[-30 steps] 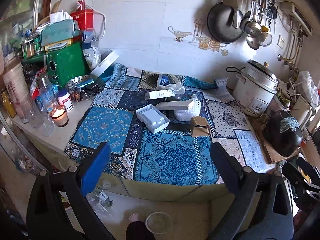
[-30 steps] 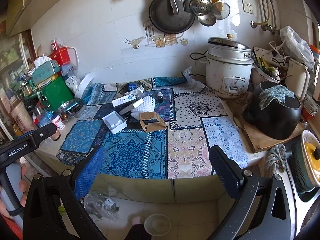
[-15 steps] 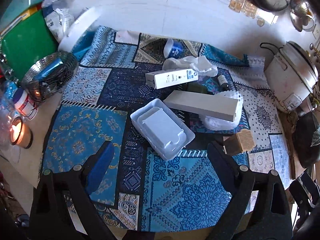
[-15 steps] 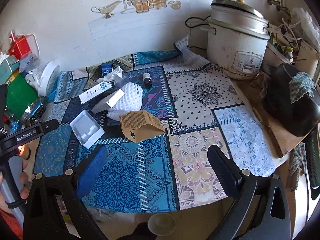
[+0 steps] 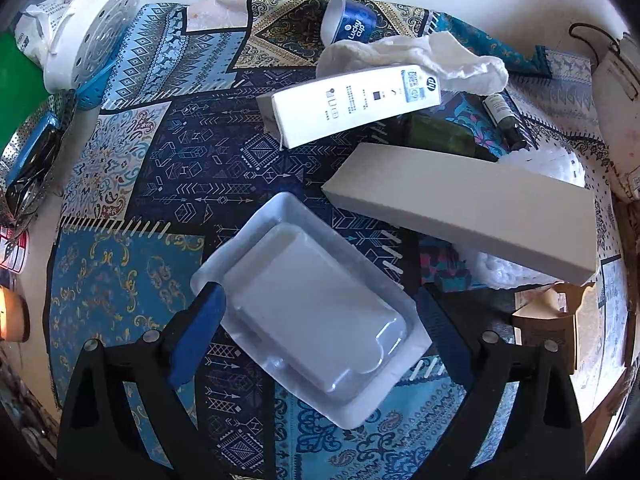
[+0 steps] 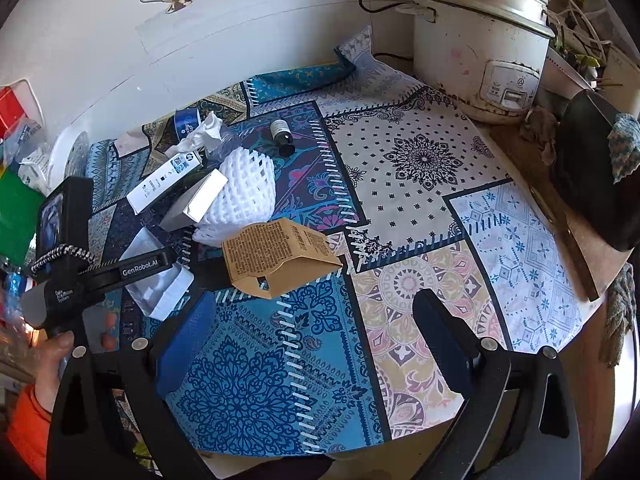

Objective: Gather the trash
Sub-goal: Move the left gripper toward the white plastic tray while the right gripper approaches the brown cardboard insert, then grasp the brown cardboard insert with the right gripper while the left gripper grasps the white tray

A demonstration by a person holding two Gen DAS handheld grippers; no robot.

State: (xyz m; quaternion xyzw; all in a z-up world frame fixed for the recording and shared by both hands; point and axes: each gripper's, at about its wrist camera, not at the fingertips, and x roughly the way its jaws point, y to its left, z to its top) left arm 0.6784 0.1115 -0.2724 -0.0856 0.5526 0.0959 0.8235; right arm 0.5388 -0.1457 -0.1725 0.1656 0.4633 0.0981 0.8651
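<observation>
My left gripper (image 5: 320,332) is open, its jaws standing either side of a white plastic blister tray (image 5: 308,300) on the patterned cloth. Behind the tray lie a long grey box (image 5: 460,208), a white HP box (image 5: 356,104), crumpled tissue (image 5: 420,60), a blue paper cup (image 5: 352,20) on its side and a small dark bottle (image 5: 504,120). My right gripper (image 6: 312,340) is open and empty above the cloth, just short of a brown cardboard box (image 6: 280,252). White foam netting (image 6: 240,196) lies behind that box. The left gripper also shows in the right wrist view (image 6: 132,272) over the tray.
A rice cooker (image 6: 480,40) stands at the back right, a black pot (image 6: 596,176) on a wooden board at the right. A white perforated lid (image 5: 96,40), a steel strainer (image 5: 32,156) and a lit candle (image 5: 12,316) sit at the left.
Both grippers have moved forward and down toward the counter. The left one now straddles the blister tray; the right one has closed in on the brown box.
</observation>
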